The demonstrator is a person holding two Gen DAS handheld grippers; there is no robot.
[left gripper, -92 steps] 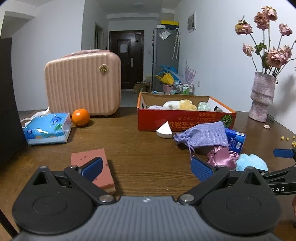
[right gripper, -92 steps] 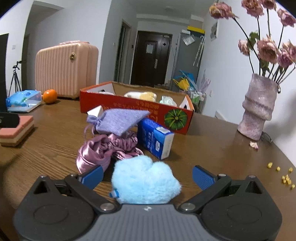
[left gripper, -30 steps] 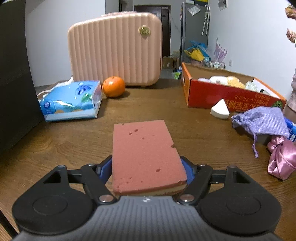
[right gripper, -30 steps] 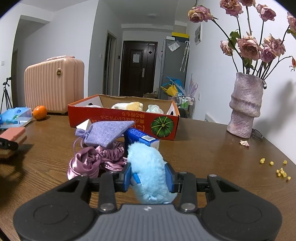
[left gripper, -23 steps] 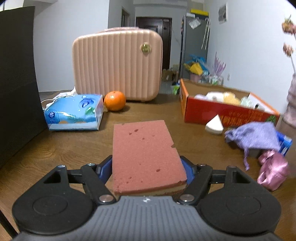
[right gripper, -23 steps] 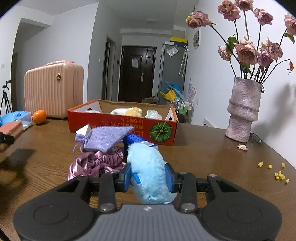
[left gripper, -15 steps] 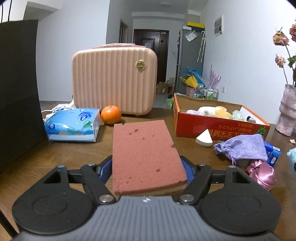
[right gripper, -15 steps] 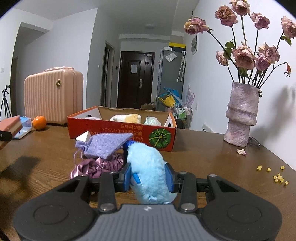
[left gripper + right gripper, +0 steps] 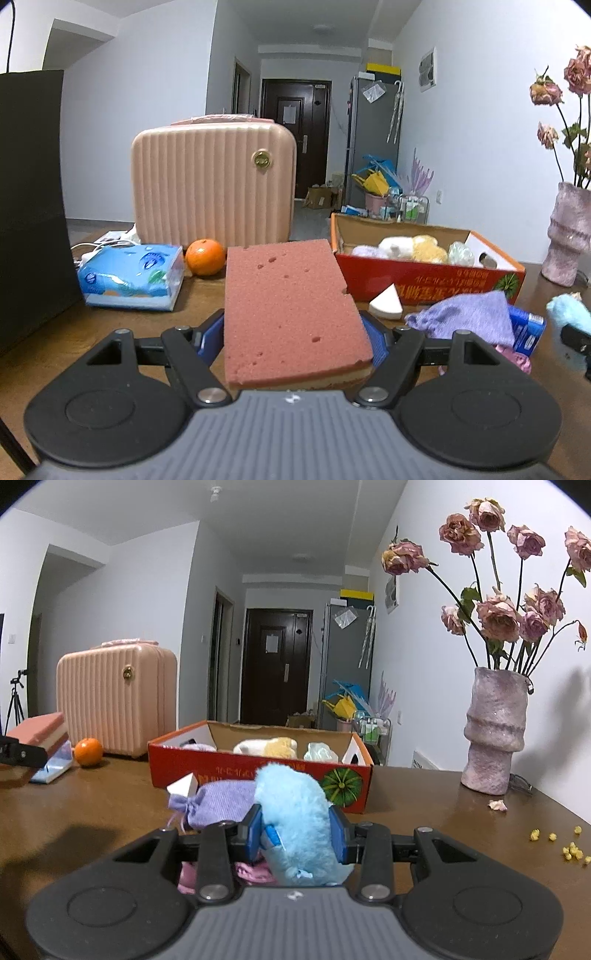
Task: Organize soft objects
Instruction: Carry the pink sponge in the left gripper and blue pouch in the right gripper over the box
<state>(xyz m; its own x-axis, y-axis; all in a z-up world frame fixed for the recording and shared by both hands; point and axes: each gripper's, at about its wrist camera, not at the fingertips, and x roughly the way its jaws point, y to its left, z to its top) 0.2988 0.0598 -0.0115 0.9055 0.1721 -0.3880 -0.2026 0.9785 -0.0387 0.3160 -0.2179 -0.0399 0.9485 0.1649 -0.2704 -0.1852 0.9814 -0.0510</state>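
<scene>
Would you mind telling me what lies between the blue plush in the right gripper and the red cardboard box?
In the right wrist view, a purple drawstring pouch and a white wedge sponge lie between the blue plush and the red cardboard box.

- Suitcase (image 9: 214, 184) is set at table (image 9: 110, 325) rear; orange (image 9: 205, 257) just before it, tissue pack (image 9: 131, 277) to orange's left.
- Box (image 9: 424, 275) is placed right of suitcase; pouch (image 9: 465, 317) before box.

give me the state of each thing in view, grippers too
left gripper: jaws shut on the pink sponge, lifted
right gripper: jaws shut on the blue plush, lifted
red box: open-topped, soft items inside
purple pouch: drawn shut, lying on table
pink suitcase: closed, upright
vase: upright
</scene>
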